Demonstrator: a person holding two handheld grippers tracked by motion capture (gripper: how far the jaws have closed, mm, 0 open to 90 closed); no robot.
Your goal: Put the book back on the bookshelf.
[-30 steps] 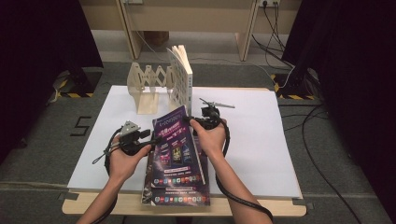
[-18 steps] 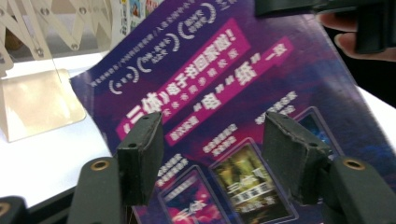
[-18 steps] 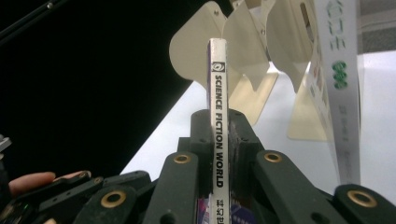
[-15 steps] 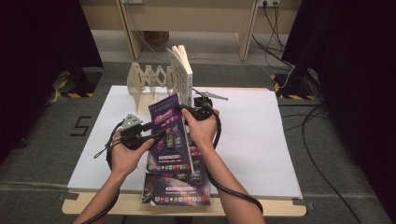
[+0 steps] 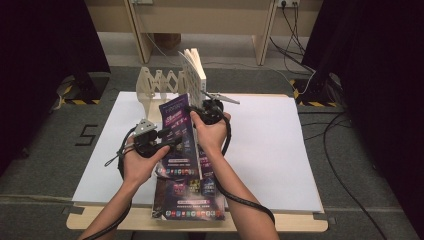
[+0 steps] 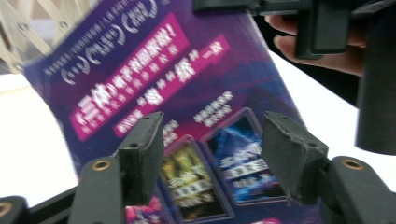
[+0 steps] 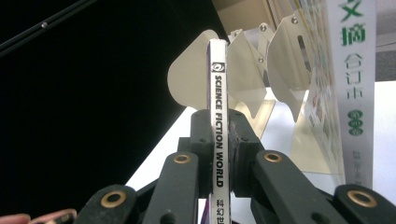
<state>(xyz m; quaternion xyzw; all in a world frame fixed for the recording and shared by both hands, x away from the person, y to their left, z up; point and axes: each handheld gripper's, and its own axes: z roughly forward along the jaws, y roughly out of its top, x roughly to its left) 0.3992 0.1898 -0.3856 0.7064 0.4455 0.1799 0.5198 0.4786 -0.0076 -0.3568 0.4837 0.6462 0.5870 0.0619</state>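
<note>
Both tongs | right (image 7: 219, 154) clamps magazine (image 5: 177, 135) spine | left (image 6: 215, 154) parted

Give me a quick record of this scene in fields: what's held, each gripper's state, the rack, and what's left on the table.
held item: purple magazine, raised on edge
right gripper: fingers shut on the magazine's spine
left gripper: fingers open, against the cover
rack: wooden book rack, behind the magazine
in rack: white book, upright
on table: second purple magazine, flat at the near edge

The magazine (image 6: 154, 93) cover print is blurred, perhaps unreadable, its lower edge cut off.
</note>
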